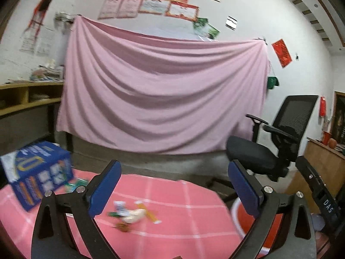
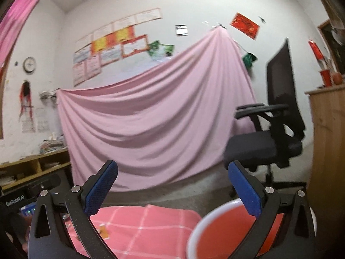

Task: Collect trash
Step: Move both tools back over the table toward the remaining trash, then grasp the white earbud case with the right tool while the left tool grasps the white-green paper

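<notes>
Left gripper (image 1: 174,185): jaws wide, nothing held, above a little trash pile (image 1: 131,213) on the pink counter (image 1: 183,226), blue box (image 1: 36,172) beside. Right gripper (image 2: 172,185): jaws wide too, over a red bin (image 2: 217,228), trash pile mostly hidden here.

Pink white-gridded tablecloth (image 1: 172,226) — blue box (image 1: 38,172), red white-rimmed bin (image 2: 226,233), pink drape (image 1: 161,90)

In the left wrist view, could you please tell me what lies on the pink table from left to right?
Blue printed cardboard box → small green packet beside the box → blurred heap of wrappers and scraps between the open left gripper fingers → red round bin with a white rim at the table's right edge.
</notes>
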A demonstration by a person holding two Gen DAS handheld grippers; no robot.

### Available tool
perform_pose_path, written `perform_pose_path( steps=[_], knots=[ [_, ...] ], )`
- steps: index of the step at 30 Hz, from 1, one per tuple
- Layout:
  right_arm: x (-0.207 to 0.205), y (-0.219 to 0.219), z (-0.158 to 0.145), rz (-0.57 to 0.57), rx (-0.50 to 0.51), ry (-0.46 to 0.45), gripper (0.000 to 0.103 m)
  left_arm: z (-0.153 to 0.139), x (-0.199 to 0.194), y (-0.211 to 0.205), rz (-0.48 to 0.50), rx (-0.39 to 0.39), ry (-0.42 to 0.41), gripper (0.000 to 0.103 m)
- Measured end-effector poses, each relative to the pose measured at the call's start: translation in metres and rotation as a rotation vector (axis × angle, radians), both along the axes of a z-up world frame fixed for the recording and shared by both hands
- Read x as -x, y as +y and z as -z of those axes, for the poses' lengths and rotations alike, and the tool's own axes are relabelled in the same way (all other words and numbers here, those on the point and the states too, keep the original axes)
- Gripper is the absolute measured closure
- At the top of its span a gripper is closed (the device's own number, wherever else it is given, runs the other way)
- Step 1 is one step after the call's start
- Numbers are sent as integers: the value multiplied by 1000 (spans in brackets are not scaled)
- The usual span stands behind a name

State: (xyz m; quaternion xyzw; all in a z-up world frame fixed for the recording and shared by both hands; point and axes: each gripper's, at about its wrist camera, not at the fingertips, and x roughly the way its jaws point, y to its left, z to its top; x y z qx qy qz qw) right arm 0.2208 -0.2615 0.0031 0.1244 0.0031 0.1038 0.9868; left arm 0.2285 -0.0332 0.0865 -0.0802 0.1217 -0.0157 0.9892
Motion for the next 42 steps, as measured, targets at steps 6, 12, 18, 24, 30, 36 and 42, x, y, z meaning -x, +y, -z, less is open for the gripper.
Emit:
perform_pose_path(
  steps=[6, 12, 18, 24, 30, 36, 42],
  knots=[
    [-7, 45, 1, -94, 58, -7, 0, 7, 20, 58, -97, -12, 9, 6],
    [-17, 92, 7, -164, 144, 32, 0, 22, 29, 104, -166, -39, 69, 6],
    [-36, 126, 20, -233, 210, 146, 0, 50, 25, 130, -211, -71, 160, 6],
    [-53, 152, 36, -294, 290, 264, 0, 84, 4, 153, -233, -59, 328, 6],
    [-77, 173, 57, -367, 346, 425, 8, 100, -14, 166, -197, 19, 433, 12],
    [-94, 189, 72, -444, 355, 554, 18, 115, -37, 167, -158, 28, 554, 49],
    [-105, 215, 87, -527, 453, 648, 22, 125, -49, 175, -110, 103, 622, 60]
  ],
)
